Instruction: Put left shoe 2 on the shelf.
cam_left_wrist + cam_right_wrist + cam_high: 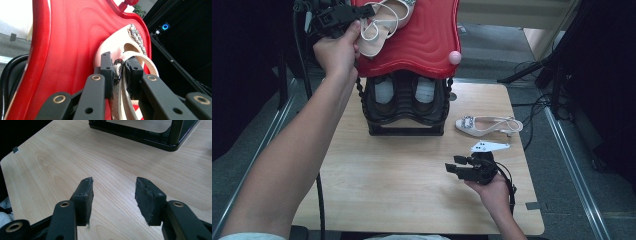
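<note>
High view: nearest the bottom edge, the right gripper (458,167) is held in a hand low over the front right part of the table (377,190), with its grey plate on top and its cable trailing back along the wrist. Its jaws are seen spread wide apart in the right gripper view (113,195), with nothing between them but bare wood grain, and the black foot of the rack (155,141) is seen beyond them. Farther back on the table, just beyond that gripper, a pale sandal (488,125) with a jewelled toe is laid on its sole, to the right of the rack and apart from it. The black rack (406,107) is stood at the middle of the table's far side, and two dark shoes (404,95) are kept side by side on its lower level. A red wavy shelf (427,45) is carried on top of it, with a pink knob (454,57) at its near right corner. Farthest off, at the shelf's left end, a second pale sandal (379,25) is lain on the red surface, and the left gripper (362,12) is reached out to it on an extended arm. In the left gripper view its jaws are closed narrowly on a strap of that sandal (125,47), which is pinched between the pads (107,70) against the red shelf (67,45).
</note>
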### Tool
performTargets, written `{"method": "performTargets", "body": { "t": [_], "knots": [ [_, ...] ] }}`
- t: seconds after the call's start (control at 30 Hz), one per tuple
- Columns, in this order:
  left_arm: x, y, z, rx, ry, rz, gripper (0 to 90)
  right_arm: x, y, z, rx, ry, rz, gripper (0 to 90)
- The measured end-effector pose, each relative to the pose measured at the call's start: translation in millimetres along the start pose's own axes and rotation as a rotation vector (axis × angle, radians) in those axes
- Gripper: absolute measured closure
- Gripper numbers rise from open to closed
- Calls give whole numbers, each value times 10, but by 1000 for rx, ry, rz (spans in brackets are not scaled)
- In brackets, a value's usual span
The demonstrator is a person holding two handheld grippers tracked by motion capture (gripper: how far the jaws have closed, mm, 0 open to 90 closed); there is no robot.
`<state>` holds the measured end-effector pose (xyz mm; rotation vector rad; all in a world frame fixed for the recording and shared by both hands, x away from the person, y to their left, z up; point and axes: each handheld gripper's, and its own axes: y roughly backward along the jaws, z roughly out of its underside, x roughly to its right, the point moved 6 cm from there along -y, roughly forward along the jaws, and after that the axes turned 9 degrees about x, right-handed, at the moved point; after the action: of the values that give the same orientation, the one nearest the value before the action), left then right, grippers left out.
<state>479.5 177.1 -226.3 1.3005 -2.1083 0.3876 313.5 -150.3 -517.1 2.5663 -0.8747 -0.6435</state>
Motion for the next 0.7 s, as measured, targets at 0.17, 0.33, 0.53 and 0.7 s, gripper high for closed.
{"method": "performTargets", "body": {
  "t": [0.17, 0.33, 0.53, 0.7],
  "knots": [
    [-55, 11, 22, -3, 6, -1, 784, -3, 0, 2, -2, 0, 0, 503],
    [-21, 26, 23, -11, -34, 3, 727, 0, -2, 2, -3, 0, 2, 503],
    [15, 67, -19, -37, -58, 23, 659, 3, 2, 1, -2, 3, 3, 503],
    [121, 153, -105, -22, -95, 43, 620, 8, 3, 1, -3, -2, 5, 502]
  ]
}}
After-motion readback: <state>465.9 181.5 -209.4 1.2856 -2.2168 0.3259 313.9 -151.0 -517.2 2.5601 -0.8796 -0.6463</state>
